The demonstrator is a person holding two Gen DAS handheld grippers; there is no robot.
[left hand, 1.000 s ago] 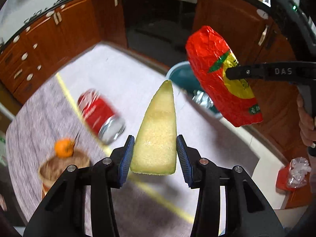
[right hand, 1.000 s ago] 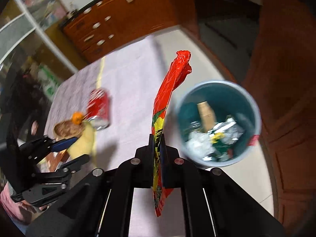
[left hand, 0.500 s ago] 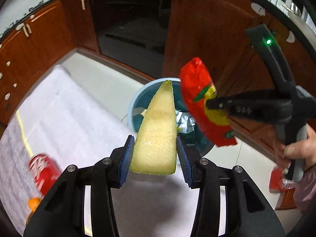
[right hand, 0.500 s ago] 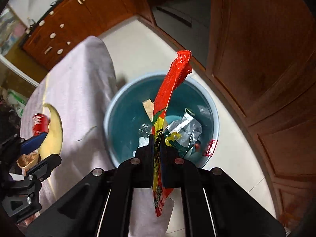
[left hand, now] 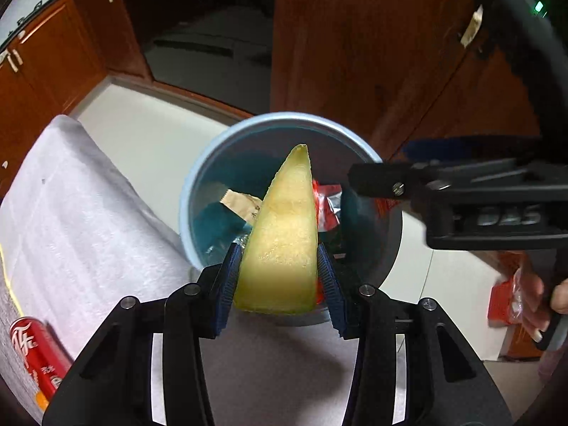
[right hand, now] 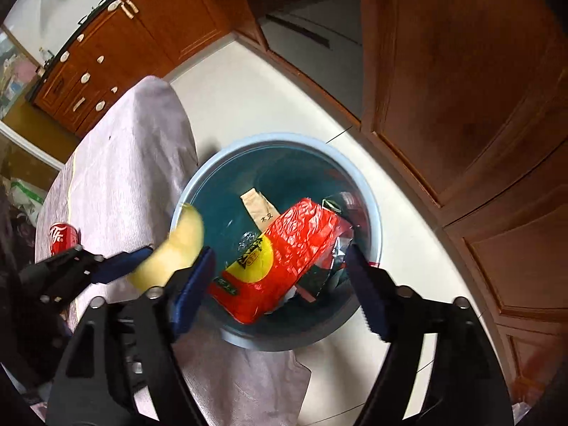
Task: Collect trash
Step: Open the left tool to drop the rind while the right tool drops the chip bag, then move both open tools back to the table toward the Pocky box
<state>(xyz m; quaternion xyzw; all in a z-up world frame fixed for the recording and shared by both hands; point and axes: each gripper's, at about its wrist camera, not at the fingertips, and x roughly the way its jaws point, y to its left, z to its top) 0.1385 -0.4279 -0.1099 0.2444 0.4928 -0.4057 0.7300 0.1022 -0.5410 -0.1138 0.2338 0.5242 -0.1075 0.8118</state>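
While the left tool (left hand: 278, 277) is clamped on a yellow melon slice (left hand: 280, 245), the slice stands with its point up, right over the bin (left hand: 198, 177). Both blue pads press on the sides of the slice. From the right wrist view, the same slice (right hand: 170, 252) shows at the left rim of the bin (right hand: 369, 191), held by the left tool (right hand: 156, 259).

The right tool (right hand: 280, 284) has its fingers (right hand: 193, 284) wide apart with nothing between them. It hangs over the bin. Under it, a red bag (right hand: 284, 255) with a yellow spot lies inside the bin, on top of other trash. A brown paper piece (right hand: 259, 209) and some shiny foil (right hand: 337, 248) lie in there too. In the left view the right tool (left hand: 458, 198) reaches in from the right side, above the bin, and a bit of the red bag (left hand: 326, 206) peeks out from behind the slice.

The bin is blue and round and sits on the white floor (right hand: 248, 106), just beside the table (left hand: 71, 206) with its pale cloth. A red can (left hand: 32, 358) lies on the table, well apart from the bin. Brown wood doors (right hand: 461, 71) stand behind the bin.
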